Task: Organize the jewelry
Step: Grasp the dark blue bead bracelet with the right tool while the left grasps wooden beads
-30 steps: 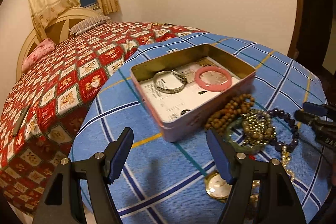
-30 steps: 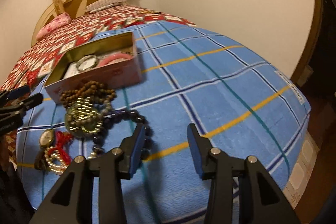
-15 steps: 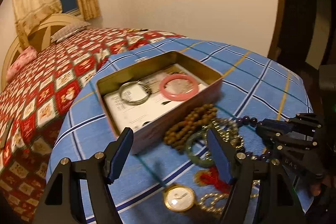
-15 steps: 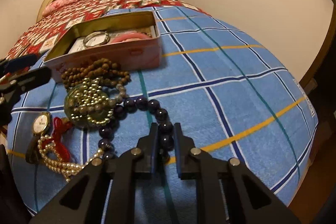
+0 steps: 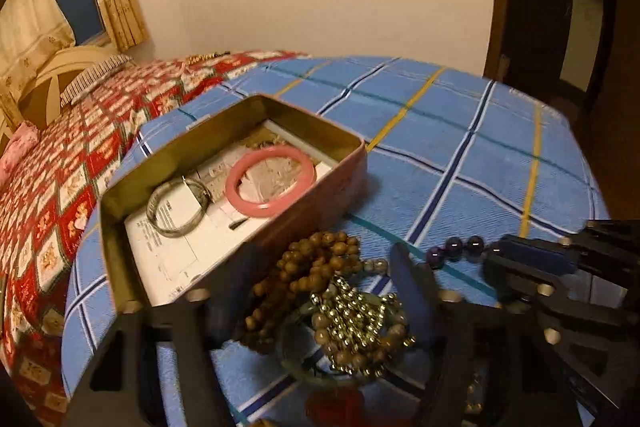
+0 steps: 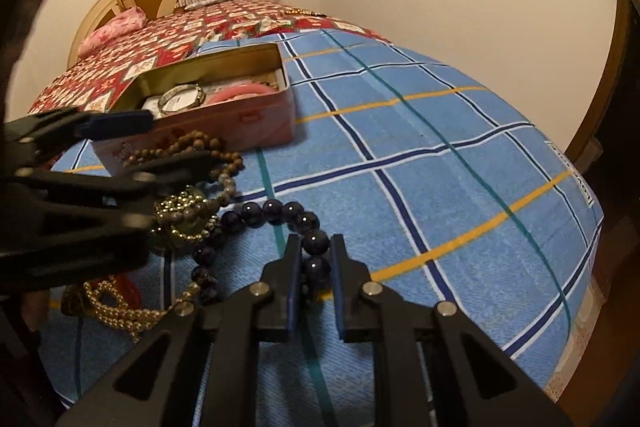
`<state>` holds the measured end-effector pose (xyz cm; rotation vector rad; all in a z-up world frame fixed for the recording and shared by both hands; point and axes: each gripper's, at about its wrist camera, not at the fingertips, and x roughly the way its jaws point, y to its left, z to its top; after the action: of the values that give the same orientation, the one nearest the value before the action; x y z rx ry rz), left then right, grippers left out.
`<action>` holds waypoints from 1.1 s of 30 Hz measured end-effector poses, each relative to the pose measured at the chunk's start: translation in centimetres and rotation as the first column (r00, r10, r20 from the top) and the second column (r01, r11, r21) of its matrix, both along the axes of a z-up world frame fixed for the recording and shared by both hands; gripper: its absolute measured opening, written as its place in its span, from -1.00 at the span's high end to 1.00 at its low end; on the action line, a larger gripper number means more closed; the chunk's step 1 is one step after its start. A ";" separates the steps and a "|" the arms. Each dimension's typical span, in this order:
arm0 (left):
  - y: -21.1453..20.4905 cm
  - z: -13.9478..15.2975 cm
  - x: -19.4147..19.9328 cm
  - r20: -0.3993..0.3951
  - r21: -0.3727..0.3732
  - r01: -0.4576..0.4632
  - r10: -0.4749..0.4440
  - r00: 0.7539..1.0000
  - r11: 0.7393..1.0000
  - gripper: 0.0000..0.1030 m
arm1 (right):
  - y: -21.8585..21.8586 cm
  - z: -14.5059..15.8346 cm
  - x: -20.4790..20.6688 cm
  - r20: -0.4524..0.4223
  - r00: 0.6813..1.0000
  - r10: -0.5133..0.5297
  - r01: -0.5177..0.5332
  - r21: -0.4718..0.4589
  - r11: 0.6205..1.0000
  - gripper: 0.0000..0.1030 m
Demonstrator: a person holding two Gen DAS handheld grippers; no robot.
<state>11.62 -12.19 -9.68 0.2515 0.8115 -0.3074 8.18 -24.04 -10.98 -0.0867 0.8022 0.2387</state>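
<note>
the blue plaid cloth [image 6: 440,187] carries a pink tin [image 6: 224,119] beside tangled bead bracelets [image 5: 344,303].

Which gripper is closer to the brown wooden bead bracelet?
Left. The left gripper has its fingers over the jewelry pile, right around the brown wooden bead bracelet. The right gripper is farther off, clamped on the dark purple bead bracelet.

right gripper [image 6: 315,259] is clamped tight, pointing down at an angle — left gripper [image 5: 320,291], also angled down, has its jaws just closing, about half-open.
</note>
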 end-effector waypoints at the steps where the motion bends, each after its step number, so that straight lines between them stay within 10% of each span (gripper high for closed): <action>1: 0.2 -0.2 0.3 -0.014 -0.001 -0.007 0.007 1.000 1.000 0.28 | 0.0 0.0 -0.1 0.003 1.000 0.002 -0.002 0.001 1.000 0.69; 4: 0.9 -0.1 0.3 -0.015 -0.012 -0.021 0.021 1.000 1.000 0.74 | 0.1 0.1 -0.3 0.014 1.000 0.008 -0.008 0.003 1.000 0.69; 17: 6.5 7.4 -2.8 0.120 -0.179 -0.082 0.104 0.987 0.980 0.75 | -1.2 3.6 -1.9 0.103 0.995 0.001 -0.010 0.092 0.996 0.69; 33: 8.1 9.1 -3.3 0.164 -0.194 -0.103 0.136 0.977 0.976 0.75 | -1.3 6.0 -1.0 0.145 0.989 0.003 -0.020 0.116 0.993 0.69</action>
<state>8.31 -4.07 -0.62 0.0544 0.6151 -0.2406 7.14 -25.31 -5.02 0.0021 0.6416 0.2867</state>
